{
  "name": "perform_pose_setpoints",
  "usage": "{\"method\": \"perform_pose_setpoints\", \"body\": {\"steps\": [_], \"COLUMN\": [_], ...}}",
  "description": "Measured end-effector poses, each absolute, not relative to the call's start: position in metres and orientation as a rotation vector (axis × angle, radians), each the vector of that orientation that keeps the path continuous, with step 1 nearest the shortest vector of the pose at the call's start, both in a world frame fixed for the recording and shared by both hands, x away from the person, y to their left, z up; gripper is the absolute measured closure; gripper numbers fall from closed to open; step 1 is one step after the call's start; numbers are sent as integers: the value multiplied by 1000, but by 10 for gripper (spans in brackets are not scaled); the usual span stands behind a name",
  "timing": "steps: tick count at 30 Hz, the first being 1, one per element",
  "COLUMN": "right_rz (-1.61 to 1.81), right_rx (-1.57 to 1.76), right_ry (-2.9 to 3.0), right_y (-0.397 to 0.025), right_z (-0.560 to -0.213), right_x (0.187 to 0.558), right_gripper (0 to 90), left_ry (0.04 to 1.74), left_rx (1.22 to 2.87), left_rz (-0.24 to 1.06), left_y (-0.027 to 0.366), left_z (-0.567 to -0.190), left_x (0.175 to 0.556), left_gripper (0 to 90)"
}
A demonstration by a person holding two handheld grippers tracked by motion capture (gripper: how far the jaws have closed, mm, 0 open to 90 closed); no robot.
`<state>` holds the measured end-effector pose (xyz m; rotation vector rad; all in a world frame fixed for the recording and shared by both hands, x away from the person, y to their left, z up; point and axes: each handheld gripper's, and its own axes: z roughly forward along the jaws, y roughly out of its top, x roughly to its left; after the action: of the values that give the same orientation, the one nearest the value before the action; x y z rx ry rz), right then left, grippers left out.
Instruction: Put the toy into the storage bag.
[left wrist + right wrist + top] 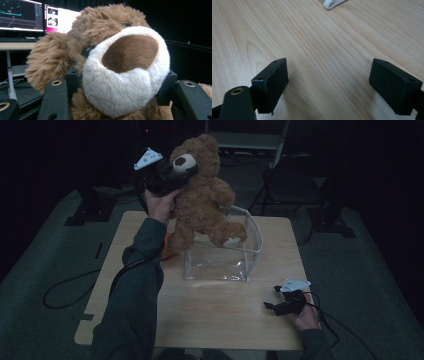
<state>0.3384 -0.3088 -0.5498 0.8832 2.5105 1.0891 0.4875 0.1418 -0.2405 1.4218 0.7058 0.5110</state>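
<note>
Teddy bear [202, 195] feels soft and light, so my left gripper [167, 177] squeezes its fluffy head while my right gripper [280, 304] rests wide open.

A pale wooden table [210, 315] is seen on a grey carpeted floor [380, 270]; its grain is shown close up in the right gripper view [317, 50]. An orange thing [166, 251] is set near the table's left edge, towards the far left corner, and is partly hidden. A dark folding chair [295, 182] is placed beyond the far edge, off the far right corner. Black stand bases are found on the floor off the far left corner [82, 212] and the far right corner [332, 222]. In the left gripper view, a dark monitor [21, 15] and a bright monitor [62, 21] are lined up side by side above a keyboard [17, 39] on a pale desk [17, 45].
</note>
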Motion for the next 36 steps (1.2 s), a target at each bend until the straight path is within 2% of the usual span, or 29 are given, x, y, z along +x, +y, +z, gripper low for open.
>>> {"method": "perform_pose_setpoints", "body": {"steps": [9, 36], "right_rz": [1089, 1087], "right_rx": [885, 886], "right_ry": [2510, 2507], "right_y": [-309, -309], "right_z": [-550, -550], "right_x": [338, 338], "right_gripper": [149, 149], "left_ry": [736, 733], "left_rx": [1421, 1427], "left_rz": [548, 548], "left_y": [135, 104], "left_z": [-238, -228], "left_x": [493, 518], "left_gripper": [409, 405]}}
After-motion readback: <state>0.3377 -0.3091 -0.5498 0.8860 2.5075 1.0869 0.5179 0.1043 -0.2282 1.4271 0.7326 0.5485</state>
